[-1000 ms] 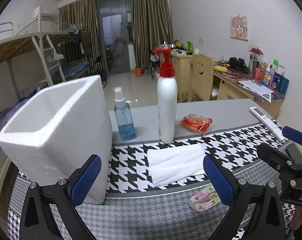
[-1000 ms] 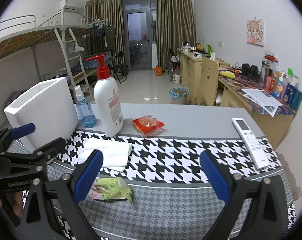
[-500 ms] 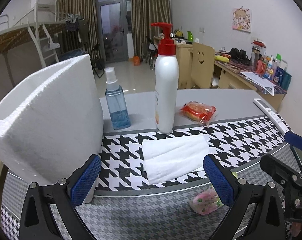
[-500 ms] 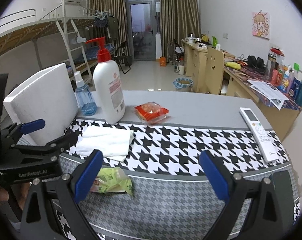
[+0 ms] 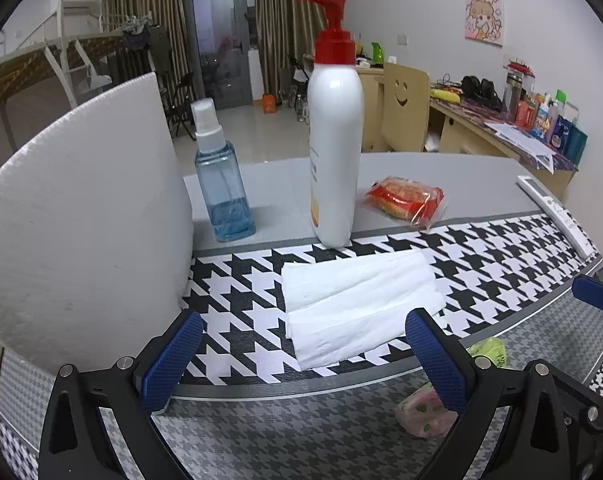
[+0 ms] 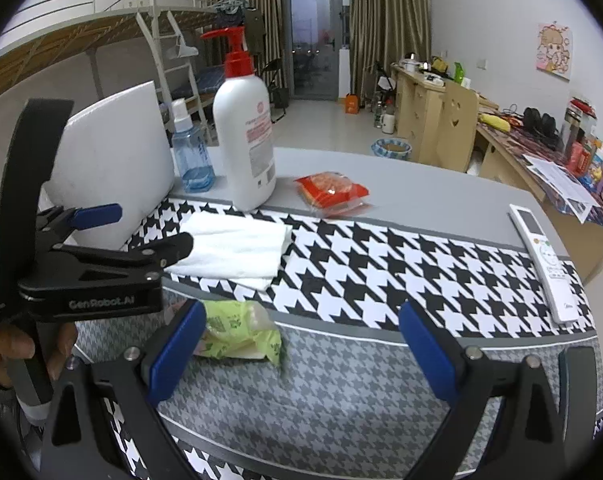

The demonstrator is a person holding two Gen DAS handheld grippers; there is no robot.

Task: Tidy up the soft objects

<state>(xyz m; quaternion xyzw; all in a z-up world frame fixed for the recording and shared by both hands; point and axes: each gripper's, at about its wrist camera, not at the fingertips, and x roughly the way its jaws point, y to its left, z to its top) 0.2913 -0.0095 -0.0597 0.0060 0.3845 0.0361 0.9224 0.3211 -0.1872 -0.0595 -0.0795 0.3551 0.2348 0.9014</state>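
We held both tools wide open and empty over the near edge of the bench [image 6: 441, 208]. The left tool [image 5: 301, 356] pointed at the folded white towel [image 5: 361, 312], and the right tool [image 6: 301, 348] hovered just right of the green packet [image 6: 241, 334].

The towel lay flat on the checked cloth, just in front of the white pump bottle [image 5: 335, 140]. The green packet sat in front of the towel, nearer to us, on the grey band of the cloth. A red snack bag [image 6: 331, 192] lay to the right of the pump bottle, behind the towel. The white foam box [image 5: 81, 220] stood to the left of the towel and looked to us like the place for the soft things, though that was our guess.

To take the towel well, we judged that the left tool should drop low, straddle the near folded edge and pinch through all the layers, so none peeled away. The lift should stay short and level, clear of the pump bottle and the blue spray bottle [image 5: 223, 184], both tall and easy to tip.

We could not see into the foam box from either view, so its contents stayed unknown. In the left view a pink packet [image 5: 419, 412] was half hidden behind the tool's finger, and the green packet showed only as a sliver. The remote [image 6: 541, 256] ran off toward the right rim.
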